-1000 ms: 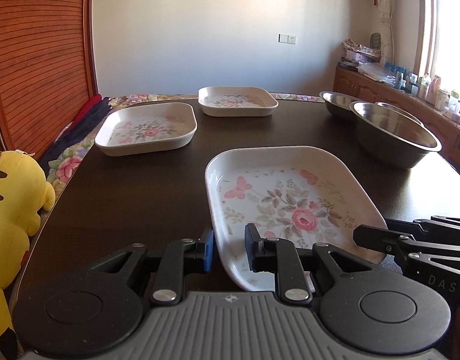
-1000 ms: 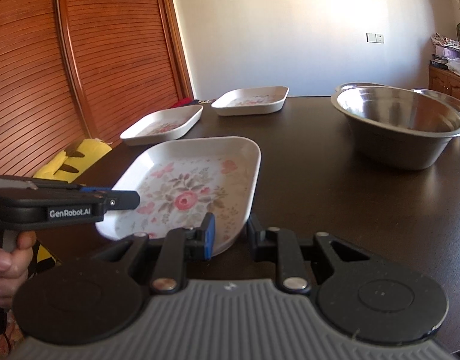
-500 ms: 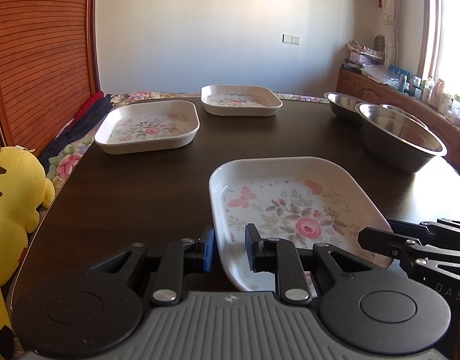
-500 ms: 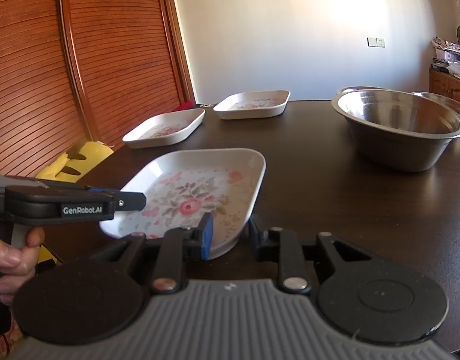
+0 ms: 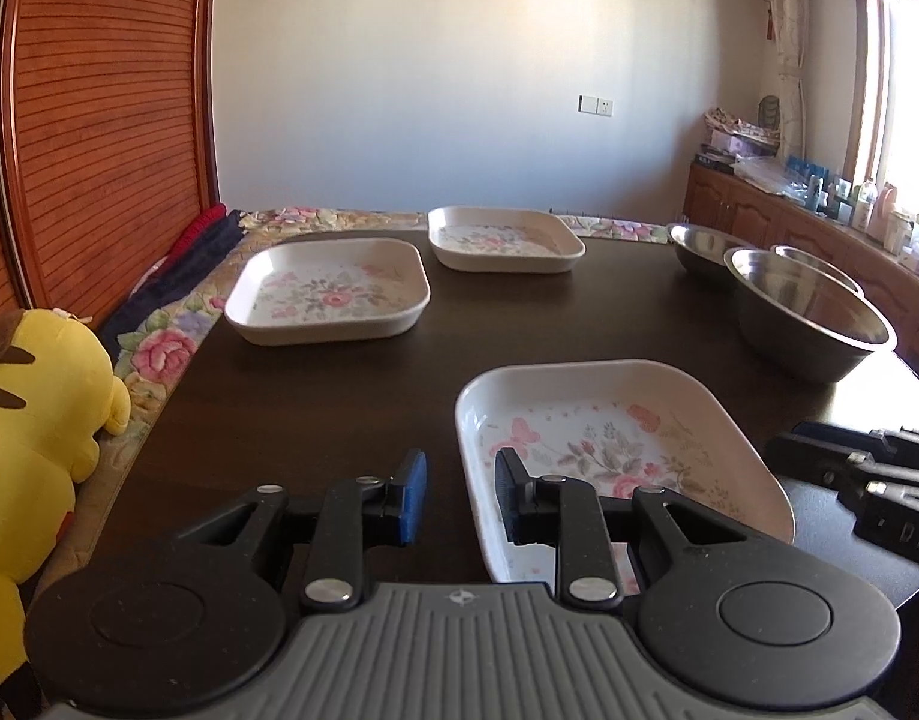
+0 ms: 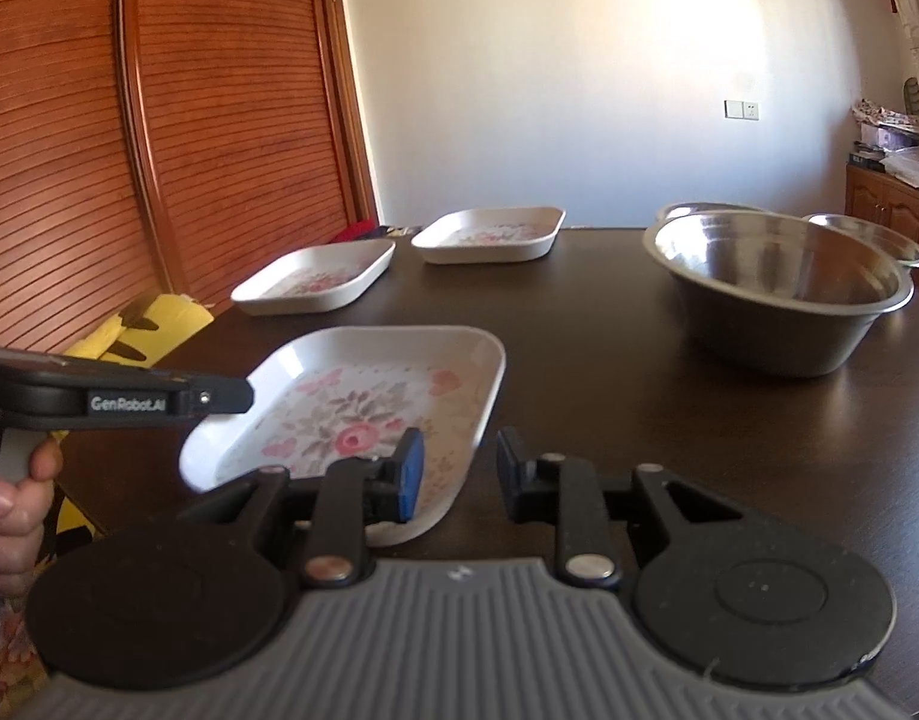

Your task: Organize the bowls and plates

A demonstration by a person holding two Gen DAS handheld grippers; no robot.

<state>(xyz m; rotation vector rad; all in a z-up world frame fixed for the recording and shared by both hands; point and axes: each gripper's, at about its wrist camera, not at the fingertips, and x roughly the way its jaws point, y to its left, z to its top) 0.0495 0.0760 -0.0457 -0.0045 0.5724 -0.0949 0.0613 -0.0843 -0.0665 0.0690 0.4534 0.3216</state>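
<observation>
The near floral plate (image 5: 609,438) (image 6: 363,396) lies flat on the dark table (image 5: 339,420) close to its front edge. My left gripper (image 5: 459,495) straddles the plate's left rim; its jaws are opening, and a gap shows beside the blue pad. My right gripper (image 6: 459,471) straddles the right rim, with neither pad touching it. Two more floral plates (image 5: 327,294) (image 5: 504,240) sit at the far left and far middle. A large steel bowl (image 5: 807,312) (image 6: 777,294) stands at the right, with two smaller bowls (image 5: 699,246) (image 5: 819,261) behind it.
A yellow plush toy (image 5: 33,420) and a floral cloth (image 5: 159,354) lie off the table's left side, by a wooden slatted door (image 5: 99,120). A cluttered sideboard (image 5: 789,222) runs along the right wall. A hand (image 6: 9,504) holds the left tool.
The near plate has come down and sits lower and flatter on the table. Both grippers' jaws stand wider than a second ago, with the rim free between them.
</observation>
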